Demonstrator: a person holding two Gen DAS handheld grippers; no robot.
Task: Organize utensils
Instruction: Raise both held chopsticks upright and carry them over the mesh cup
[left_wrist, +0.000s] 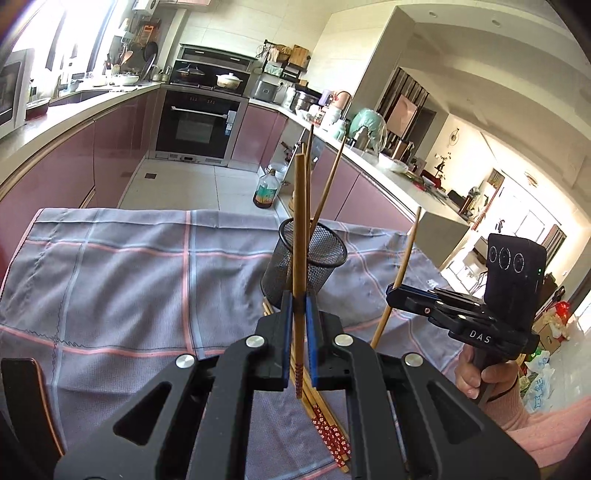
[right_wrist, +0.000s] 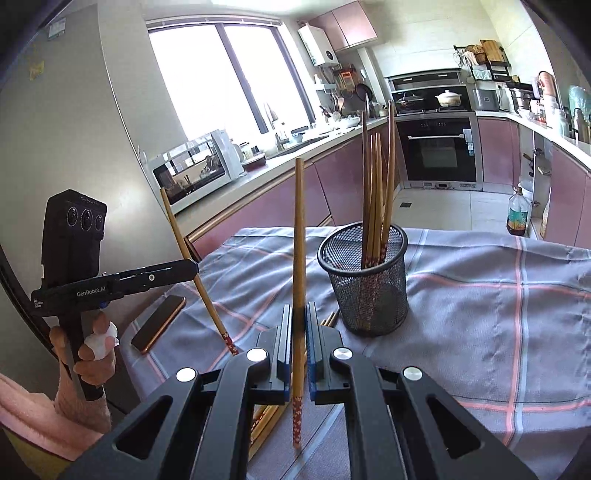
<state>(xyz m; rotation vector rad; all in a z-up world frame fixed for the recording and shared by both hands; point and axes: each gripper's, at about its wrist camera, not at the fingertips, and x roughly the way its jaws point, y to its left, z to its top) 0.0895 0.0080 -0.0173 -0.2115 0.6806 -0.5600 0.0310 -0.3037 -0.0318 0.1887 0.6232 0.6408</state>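
left gripper (left_wrist: 298, 301) and right gripper (right_wrist: 298, 314) each clamped on a chopstick (left_wrist: 299, 229) (mesh holder (right_wrist: 365, 280) nearby)

The right hand-held gripper (left_wrist: 392, 291), seen from the left wrist, carries the white letters "DAS" on the black side of its body, just above the hand (left_wrist: 480, 376) that grips its handle. From the right wrist, the left hand-held gripper (right_wrist: 195, 270) shows "GenRobot.AI" in white along its black arm; beside that, at the arm's rear end, stand a few lines of tiny white print, too small to read. The oven (right_wrist: 439, 147) has a white and blue sticker on its door, and the bottle (right_wrist: 519, 214) on the floor bears a label, but neither can be read.
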